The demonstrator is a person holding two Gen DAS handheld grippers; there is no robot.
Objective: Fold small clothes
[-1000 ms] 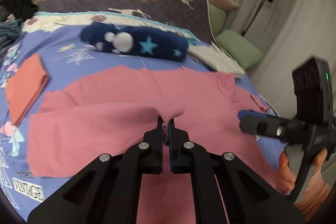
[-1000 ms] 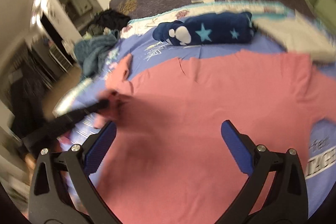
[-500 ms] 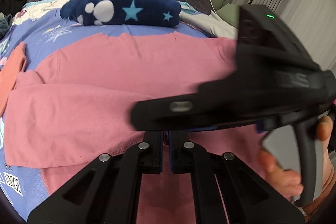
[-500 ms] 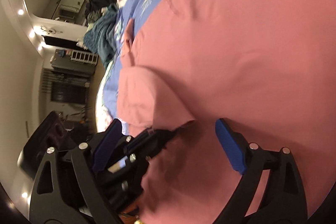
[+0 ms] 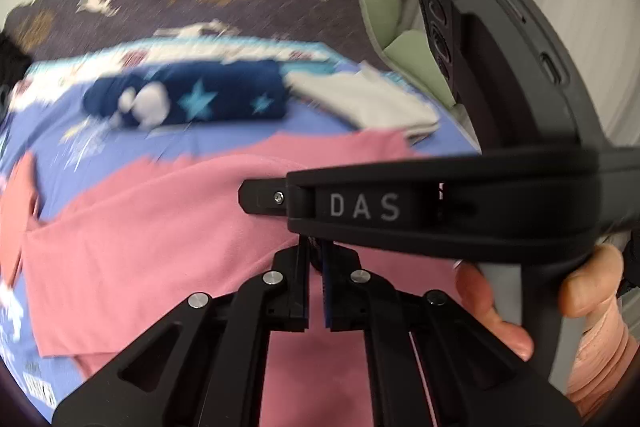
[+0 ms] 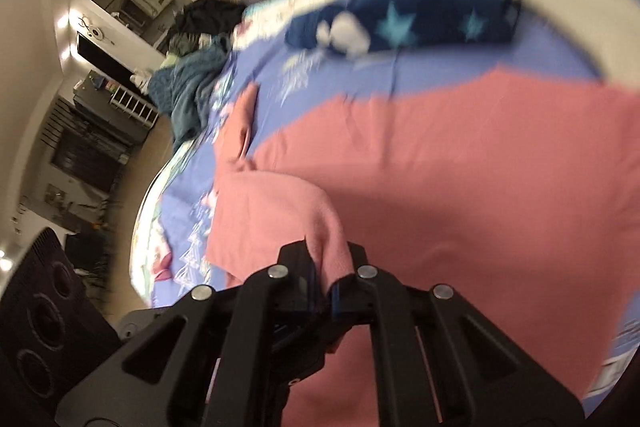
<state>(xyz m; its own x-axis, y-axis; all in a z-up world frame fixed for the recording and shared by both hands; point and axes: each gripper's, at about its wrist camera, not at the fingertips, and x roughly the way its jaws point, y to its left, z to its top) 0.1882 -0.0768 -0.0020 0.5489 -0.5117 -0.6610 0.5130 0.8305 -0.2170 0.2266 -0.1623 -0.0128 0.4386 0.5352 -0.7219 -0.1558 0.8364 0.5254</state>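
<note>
A pink garment (image 5: 160,247) lies spread over the blue bedsheet (image 5: 120,143), with one corner folded over and lifted. My left gripper (image 5: 315,259) is shut at that lifted fold; its tips are half hidden under the right gripper (image 5: 256,197), which crosses just above them with a person's hand (image 5: 500,307) on its handle. In the right wrist view the right gripper (image 6: 330,267) has its jaws closing on the raised flap of the pink garment (image 6: 460,167), and the cloth runs between its fingers. The left gripper's black frame lies just beneath it.
A rolled navy blanket with stars (image 5: 192,99) and a folded white cloth (image 5: 360,99) lie beyond the garment. A folded orange piece (image 5: 16,211) sits at the left. Green pillows (image 5: 416,55) are at the far right. A teal clothes heap (image 6: 192,87) lies near the bed's left edge.
The right gripper swung in over the left one and its wide-open jaws closed on the lifted pink flap. The left gripper stayed shut and shifted sideways with the fold.
</note>
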